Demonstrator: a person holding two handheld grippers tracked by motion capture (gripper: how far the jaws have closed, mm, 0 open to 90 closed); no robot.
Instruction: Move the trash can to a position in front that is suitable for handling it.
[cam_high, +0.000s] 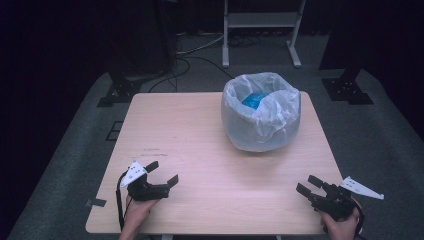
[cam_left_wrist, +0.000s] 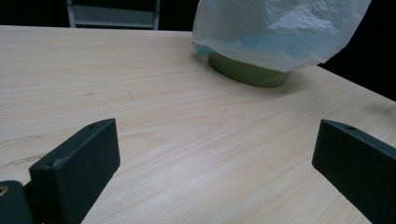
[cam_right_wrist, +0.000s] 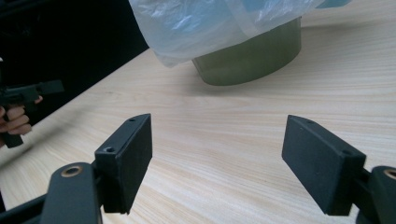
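On the table (cam_high: 200, 135), one lined bin (cam_high: 261, 112), left gripper (cam_high: 162, 172) and right gripper (cam_high: 309, 185) both wide, empty.

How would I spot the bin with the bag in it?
Find the pale wooden table. On its far right part stands a round olive-green bin, lined with a crinkly white plastic bag that hangs over its rim. Something blue lies inside, and nothing else stands on the table.
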